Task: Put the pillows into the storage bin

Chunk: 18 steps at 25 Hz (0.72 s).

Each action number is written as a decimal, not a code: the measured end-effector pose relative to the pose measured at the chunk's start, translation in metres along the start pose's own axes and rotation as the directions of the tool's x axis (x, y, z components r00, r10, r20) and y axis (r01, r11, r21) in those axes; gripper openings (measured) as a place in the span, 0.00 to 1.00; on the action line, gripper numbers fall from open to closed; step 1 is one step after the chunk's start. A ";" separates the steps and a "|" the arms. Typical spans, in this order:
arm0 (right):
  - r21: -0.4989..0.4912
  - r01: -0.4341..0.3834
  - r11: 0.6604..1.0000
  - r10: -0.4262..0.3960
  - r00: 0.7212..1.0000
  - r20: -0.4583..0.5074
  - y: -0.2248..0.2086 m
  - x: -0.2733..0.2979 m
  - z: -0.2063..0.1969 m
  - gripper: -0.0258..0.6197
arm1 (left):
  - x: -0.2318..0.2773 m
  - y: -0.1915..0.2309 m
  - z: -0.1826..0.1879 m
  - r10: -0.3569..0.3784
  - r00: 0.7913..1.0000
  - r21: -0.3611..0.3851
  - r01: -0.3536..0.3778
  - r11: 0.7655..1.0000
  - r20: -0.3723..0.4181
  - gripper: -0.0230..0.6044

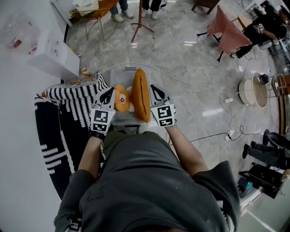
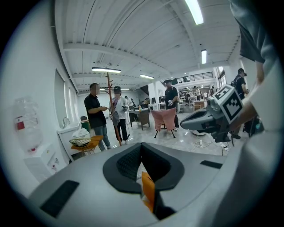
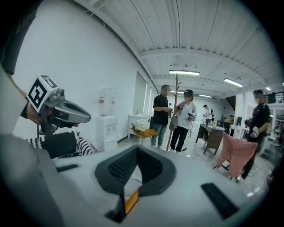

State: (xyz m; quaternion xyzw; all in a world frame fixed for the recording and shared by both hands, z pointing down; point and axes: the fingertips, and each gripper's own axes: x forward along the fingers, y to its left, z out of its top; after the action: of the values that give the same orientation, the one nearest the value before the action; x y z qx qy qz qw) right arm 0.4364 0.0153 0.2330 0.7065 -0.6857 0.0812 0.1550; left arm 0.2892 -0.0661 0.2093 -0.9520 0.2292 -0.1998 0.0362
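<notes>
In the head view a flat orange pillow (image 1: 141, 94) stands on edge over a clear storage bin (image 1: 123, 71) on the floor in front of me. A rounder orange part (image 1: 121, 99) with a small white and red patch lies against its left side. My left gripper (image 1: 108, 97) sits at that left side, my right gripper (image 1: 156, 93) at the pillow's right face. In the left gripper view the jaws (image 2: 144, 177) are shut with orange fabric (image 2: 148, 191) pinched between them. The right gripper (image 3: 131, 186) is likewise shut, with an orange strip (image 3: 132, 201) in its slit.
A black-and-white striped textile (image 1: 74, 102) lies left of the bin beside a black mat (image 1: 50, 136). White cables (image 1: 199, 88) run over the marble floor on the right. Behind the bin stand a coat stand (image 1: 140, 20), an orange wire chair (image 1: 93, 13), a pink-draped chair (image 1: 226, 34) and people (image 3: 160, 116).
</notes>
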 end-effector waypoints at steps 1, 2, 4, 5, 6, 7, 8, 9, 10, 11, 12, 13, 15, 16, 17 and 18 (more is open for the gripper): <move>0.001 0.001 1.000 -0.001 1.000 0.003 0.000 -0.001 0.000 0.04 | 0.000 -0.001 0.000 -0.001 1.000 0.000 0.001 1.000 0.001 0.04; 0.003 0.002 1.000 -0.002 1.000 0.007 -0.001 -0.002 0.001 0.04 | 0.000 -0.003 0.001 -0.002 1.000 -0.001 0.002 1.000 0.002 0.04; 0.007 0.005 1.000 -0.006 1.000 0.020 -0.002 -0.006 0.003 0.04 | 0.000 -0.006 0.003 -0.003 1.000 0.002 0.003 1.000 0.005 0.04; 0.010 0.008 1.000 -0.008 1.000 0.029 -0.002 -0.007 0.005 0.04 | -0.001 -0.008 0.004 -0.004 1.000 0.004 0.004 1.000 0.007 0.04; 0.011 0.009 1.000 -0.010 0.999 0.035 -0.002 -0.008 0.007 0.04 | -0.001 -0.008 0.004 -0.004 1.000 0.006 0.004 1.000 0.008 0.04; 0.012 0.009 1.000 -0.010 0.999 0.039 -0.001 -0.009 0.009 0.04 | -0.002 -0.008 0.004 -0.003 1.000 0.006 0.003 1.000 0.009 0.04; 0.012 0.008 1.000 -0.009 0.999 0.041 -0.001 -0.008 0.010 0.04 | -0.002 -0.008 0.004 -0.003 1.000 0.005 0.003 1.000 0.009 0.04; 0.011 0.008 1.000 -0.009 0.999 0.043 0.000 -0.008 0.011 0.04 | -0.002 -0.007 0.003 -0.003 1.000 0.004 0.003 1.000 0.009 0.04; 0.010 0.009 1.000 -0.009 0.999 0.044 0.000 -0.008 0.011 0.04 | -0.002 -0.007 0.004 -0.003 1.000 0.004 0.003 1.000 0.010 0.04; 0.009 0.010 1.000 -0.010 0.999 0.044 0.000 -0.008 0.012 0.04 | -0.003 -0.007 0.004 -0.003 1.000 0.004 0.003 1.000 0.010 0.04; 0.009 0.011 1.000 -0.011 0.999 0.044 0.000 -0.009 0.012 0.04 | -0.003 -0.007 0.005 -0.003 1.000 0.004 0.003 1.000 0.011 0.04; 0.010 0.011 1.000 -0.012 0.999 0.044 0.000 -0.010 0.012 0.04 | -0.004 -0.008 0.005 -0.003 1.000 0.005 0.003 1.000 0.012 0.04; 0.010 0.012 1.000 -0.013 0.999 0.043 0.001 -0.011 0.012 0.04 | -0.006 -0.009 0.005 -0.003 1.000 0.005 0.003 1.000 0.012 0.04; 0.010 0.013 1.000 -0.013 0.999 0.043 0.002 -0.012 0.011 0.04 | -0.006 -0.009 0.005 -0.003 1.000 0.005 0.003 1.000 0.014 0.04; 0.011 0.014 1.000 -0.014 0.999 0.044 0.002 -0.012 0.011 0.04 | -0.006 -0.008 0.006 -0.003 1.000 0.005 0.003 1.000 0.015 0.04; 0.011 0.014 1.000 -0.015 0.999 0.045 0.002 -0.011 0.012 0.04 | -0.006 -0.007 0.006 -0.003 1.000 0.005 0.003 1.000 0.017 0.04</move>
State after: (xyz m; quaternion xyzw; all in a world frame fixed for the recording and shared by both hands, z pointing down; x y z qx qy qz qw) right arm 0.4323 0.0222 0.2186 0.7139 -0.6834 0.0678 0.1366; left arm 0.2895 -0.0571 0.2027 -0.9539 0.2269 -0.1924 0.0403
